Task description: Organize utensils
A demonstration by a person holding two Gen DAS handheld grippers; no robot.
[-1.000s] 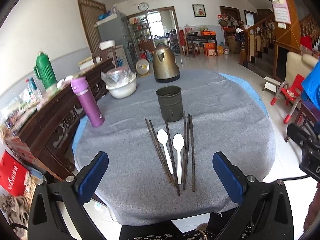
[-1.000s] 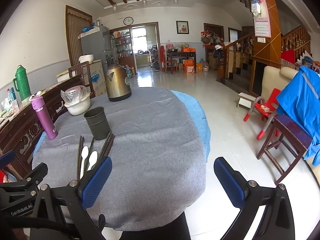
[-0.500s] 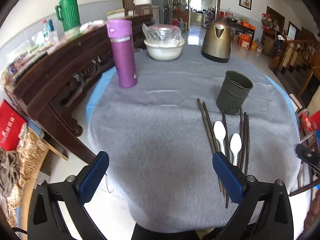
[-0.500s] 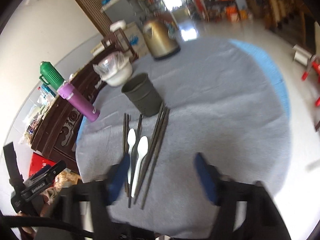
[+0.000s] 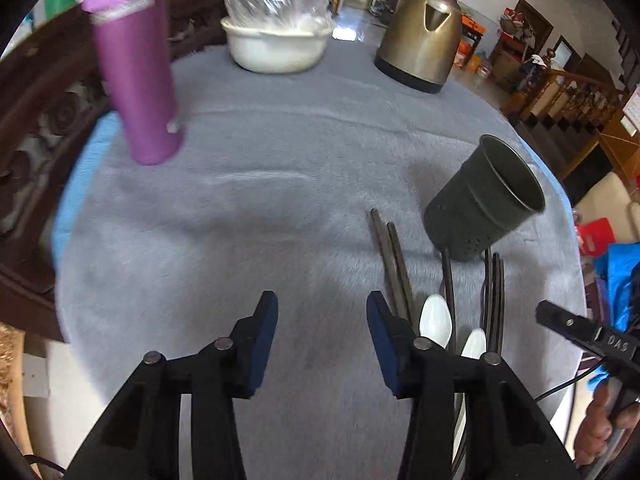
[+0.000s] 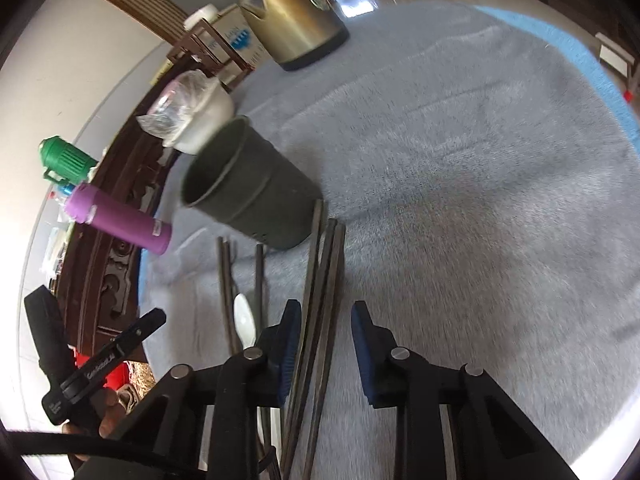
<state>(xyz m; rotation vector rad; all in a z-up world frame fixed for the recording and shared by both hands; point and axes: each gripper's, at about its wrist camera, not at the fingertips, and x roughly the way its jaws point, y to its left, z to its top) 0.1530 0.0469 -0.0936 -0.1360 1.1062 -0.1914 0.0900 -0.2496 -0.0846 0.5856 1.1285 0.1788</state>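
Nothing had yet gone into the dark green perforated metal utensil cup (image 5: pixel 486 204), which stood upright and empty on the grey-clothed round counter (image 5: pixel 260 184). All the utensils lay flat on the cloth just in front of it: the long dark wooden chopsticks (image 6: pixel 320 280) in loose pairs and the two white plastic spoons (image 5: pixel 436 320) between them. So the sorting was, by my reading, at its very start, with every piece left to lift. The left claw (image 5: pixel 322 312) hung over bare cloth just left of the leftmost chopsticks, its jaws closing with nothing between them. The right claw (image 6: pixel 326 320) was closing too, with a bundle of chopsticks lying between its blue pads; whether the pads pressed on them was not clear. For room, the cloth to the right and far side lay open, while the tall purple plastic flask (image 5: pixel 134 68) stood far left, and the white bowl under plastic wrap (image 5: pixel 278 40) and the brass-coloured electric kettle (image 5: pixel 420 36) stood well beyond the cup. The near edge sat close below both claws.
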